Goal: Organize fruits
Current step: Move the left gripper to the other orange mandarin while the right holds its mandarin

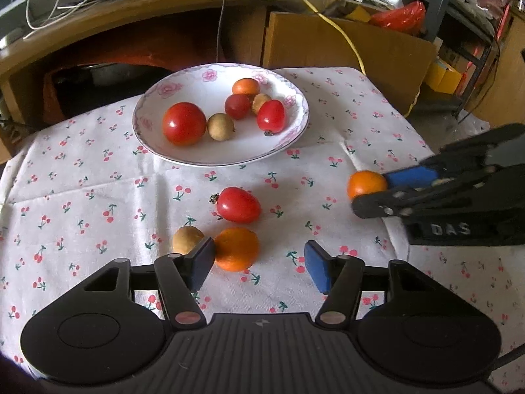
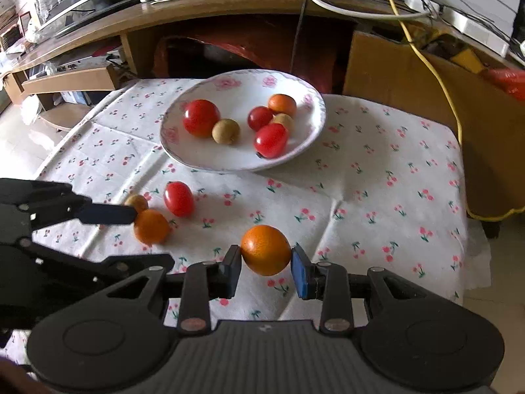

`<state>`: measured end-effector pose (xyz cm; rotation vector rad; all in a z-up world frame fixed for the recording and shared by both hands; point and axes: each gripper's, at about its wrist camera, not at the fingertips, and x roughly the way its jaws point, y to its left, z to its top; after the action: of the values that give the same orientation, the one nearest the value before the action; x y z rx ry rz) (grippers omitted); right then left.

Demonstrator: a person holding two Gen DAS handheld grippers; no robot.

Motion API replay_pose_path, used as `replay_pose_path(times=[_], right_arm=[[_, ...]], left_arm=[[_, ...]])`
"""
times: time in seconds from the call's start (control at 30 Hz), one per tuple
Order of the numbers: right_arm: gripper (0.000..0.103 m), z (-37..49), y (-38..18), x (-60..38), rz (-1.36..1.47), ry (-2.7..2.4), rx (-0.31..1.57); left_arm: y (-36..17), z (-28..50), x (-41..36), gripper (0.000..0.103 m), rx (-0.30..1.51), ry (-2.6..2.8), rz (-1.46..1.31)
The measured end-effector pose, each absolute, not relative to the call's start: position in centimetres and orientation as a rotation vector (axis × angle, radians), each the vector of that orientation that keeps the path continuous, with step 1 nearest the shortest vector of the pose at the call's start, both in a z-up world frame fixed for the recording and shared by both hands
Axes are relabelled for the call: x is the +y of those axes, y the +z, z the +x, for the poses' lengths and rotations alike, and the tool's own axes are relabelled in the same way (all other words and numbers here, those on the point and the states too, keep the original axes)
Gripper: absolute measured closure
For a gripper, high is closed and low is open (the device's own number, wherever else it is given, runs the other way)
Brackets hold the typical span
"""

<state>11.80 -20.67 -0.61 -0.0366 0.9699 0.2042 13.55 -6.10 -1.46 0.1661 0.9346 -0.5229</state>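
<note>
**Right claw grips one orange, left claw straddles another**

Your right claw (image 2: 265,267) is clenched on a round, dimpled-skinned orange (image 2: 266,254), its blue pads pressed to either side, held over the cloth at 6 o'clock from the plate (image 2: 315,131). Your left claw (image 1: 259,264) stands released: its left pad touches a second orange (image 1: 237,249), the right pad well apart from it.

A small tan, matte round fruit (image 1: 187,239) lies just beside that orange at its 9 o'clock, behind the left pad. A glossy, egg-shaped red tomato (image 1: 238,205) rests at the orange's 12 o'clock, near but apart.

The shallow white plate, glazed, with pink flowers on its rim, holds three shiny red tomatoes, two tan fruits and one small orange fruit. The counter wears a creased white cloth (image 1: 98,177) printed with little cherries. Beyond the plate at 12 o'clock, a wooden desk (image 2: 229,10) carries tangled cables, and a yellow cable (image 2: 436,75) drapes over a brown cardboard box (image 2: 410,75).
</note>
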Motion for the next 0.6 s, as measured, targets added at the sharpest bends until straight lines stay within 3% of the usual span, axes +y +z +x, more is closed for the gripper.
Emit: replay_pose_path(times=[0.27, 0.37, 0.47, 0.6], right_arm=[[0.07, 10.7, -0.9, -21.0, -0.04, 0.195, 0.994], [0.07, 10.4, -0.9, -21.2, -0.036, 0.192, 0.996], [0.07, 10.4, -1.0, -21.3, -0.032, 0.19, 0.998], [0.07, 10.2, -1.4, -21.4, -0.029, 0.191, 1.01]], left_arm=[[-2.2, 13.7, -7.0, 0.04, 0.925, -0.484, 0.224], [-2.8, 14.1, -6.9, 0.045, 0.942, -0.472, 0.21], [-2.5, 14.1, -6.8, 0.059, 0.942, -0.472, 0.204], [-2.4, 13.6, -7.0, 0.061, 0.956, -0.475, 0.214]])
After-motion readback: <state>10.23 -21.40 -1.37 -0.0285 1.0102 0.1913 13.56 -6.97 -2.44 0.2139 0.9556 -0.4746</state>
